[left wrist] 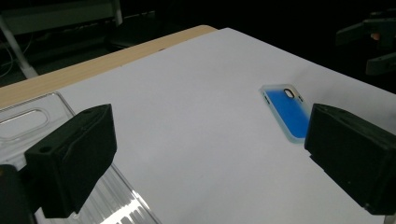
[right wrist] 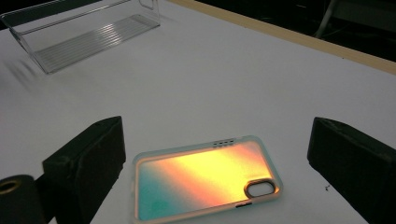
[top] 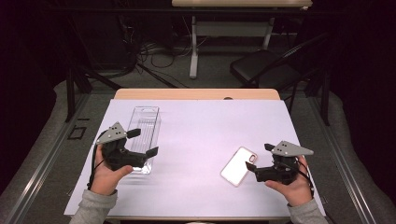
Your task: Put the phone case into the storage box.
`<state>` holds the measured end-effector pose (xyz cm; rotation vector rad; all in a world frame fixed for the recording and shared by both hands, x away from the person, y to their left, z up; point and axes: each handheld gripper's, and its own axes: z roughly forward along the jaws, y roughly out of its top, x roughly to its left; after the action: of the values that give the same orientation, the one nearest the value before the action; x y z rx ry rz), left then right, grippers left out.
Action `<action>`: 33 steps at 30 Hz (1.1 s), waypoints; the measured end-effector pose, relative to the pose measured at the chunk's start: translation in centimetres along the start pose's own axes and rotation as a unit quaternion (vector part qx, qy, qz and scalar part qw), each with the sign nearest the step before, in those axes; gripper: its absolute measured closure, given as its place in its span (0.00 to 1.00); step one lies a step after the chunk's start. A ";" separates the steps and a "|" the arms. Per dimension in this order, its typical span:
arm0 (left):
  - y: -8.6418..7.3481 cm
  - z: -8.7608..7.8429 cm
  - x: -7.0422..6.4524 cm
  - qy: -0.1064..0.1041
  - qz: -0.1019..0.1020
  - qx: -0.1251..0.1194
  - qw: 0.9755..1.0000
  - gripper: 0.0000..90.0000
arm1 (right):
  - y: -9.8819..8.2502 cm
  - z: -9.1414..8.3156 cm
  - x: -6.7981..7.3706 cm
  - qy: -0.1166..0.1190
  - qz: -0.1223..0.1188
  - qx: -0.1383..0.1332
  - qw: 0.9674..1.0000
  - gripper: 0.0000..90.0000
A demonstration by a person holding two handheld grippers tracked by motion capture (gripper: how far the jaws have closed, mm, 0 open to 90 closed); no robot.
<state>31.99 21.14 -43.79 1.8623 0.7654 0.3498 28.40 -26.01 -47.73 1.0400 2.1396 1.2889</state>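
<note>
Both tongs apart around a phone case (top: 239, 166)
Right tongs (top: 255, 157) gape just beside it; left tongs (top: 142, 142), also apart, hover over the clear plastic tray (top: 145, 122), well left.

In the high view, the left tool (top: 141, 143) covers the near end of the clear ribbed plastic tray (top: 145, 122) at left of centre. In the left gripper view, that tray (left wrist: 28, 116) is cut off by the left and bottom edges, and the right-hand jaw hides the near end of the iridescent phone case (left wrist: 286, 108). In the right gripper view, the tray (right wrist: 88, 32) runs past the top edge at upper left.
</note>
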 end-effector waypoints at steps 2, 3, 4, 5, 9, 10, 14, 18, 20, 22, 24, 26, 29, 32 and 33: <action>0.3 0.3 0.0 -0.001 -0.002 0.000 1.000 0.04 | 0.1 0.2 0.0 0.000 -0.002 0.002 1.000 0.07; 0.7 0.6 -0.1 0.001 -0.002 0.003 1.000 0.04 | 0.3 0.3 -0.1 0.003 -0.002 0.006 1.000 0.09; 0.7 0.6 -0.1 0.001 -0.002 0.003 1.000 0.04 | 0.3 0.3 -0.1 0.003 -0.002 0.006 1.000 0.09; 0.9 0.7 0.0 -0.001 -0.001 0.004 1.000 0.04 | 0.4 0.3 0.0 0.004 -0.001 0.008 1.000 0.11; 1.4 1.2 -0.1 -0.002 -0.001 0.009 1.000 0.04 | 0.9 0.6 0.1 0.012 -0.007 0.007 1.000 0.16; 1.6 1.3 -0.2 -0.001 0.001 0.009 1.000 0.05 | 1.0 0.7 0.1 0.014 -0.010 0.008 1.000 0.16; 2.2 1.8 -0.4 -0.004 0.003 0.009 1.000 0.08 | 1.6 1.2 0.2 0.024 -0.020 0.023 0.999 0.21; 2.7 2.3 -0.6 -0.007 0.003 0.013 1.000 0.10 | 2.1 1.6 0.3 0.030 -0.031 0.035 0.998 0.27; 2.8 2.4 -0.6 -0.008 0.004 0.013 1.000 0.11 | 2.3 1.7 0.3 0.033 -0.029 0.041 0.998 0.29; 2.9 2.6 -0.5 -0.010 0.006 0.011 1.000 0.12 | 2.5 1.7 0.2 0.035 -0.026 0.047 0.998 0.32; 2.8 2.6 -0.5 -0.010 0.007 0.010 1.000 0.13 | 2.7 1.7 0.1 0.036 -0.024 0.049 0.998 0.36; 2.6 2.6 -0.5 -0.012 0.008 0.008 1.000 0.16 | 2.9 1.8 0.0 0.037 -0.022 0.057 0.997 0.37; 2.4 2.6 -0.4 -0.013 0.008 0.009 1.000 0.17 | 3.1 2.0 0.0 0.040 -0.017 0.075 0.996 0.38; 2.4 2.5 -0.5 -0.012 0.010 0.008 1.000 0.17 | 3.2 2.5 0.1 0.042 -0.024 0.101 0.994 0.41; 2.4 2.5 -0.6 -0.012 0.009 0.006 1.000 0.17 | 3.3 2.7 0.2 0.044 -0.032 0.114 0.992 0.42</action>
<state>33.79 18.40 -42.60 1.8835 0.7360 0.3352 31.35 -23.37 -46.15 1.0091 2.4107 1.0992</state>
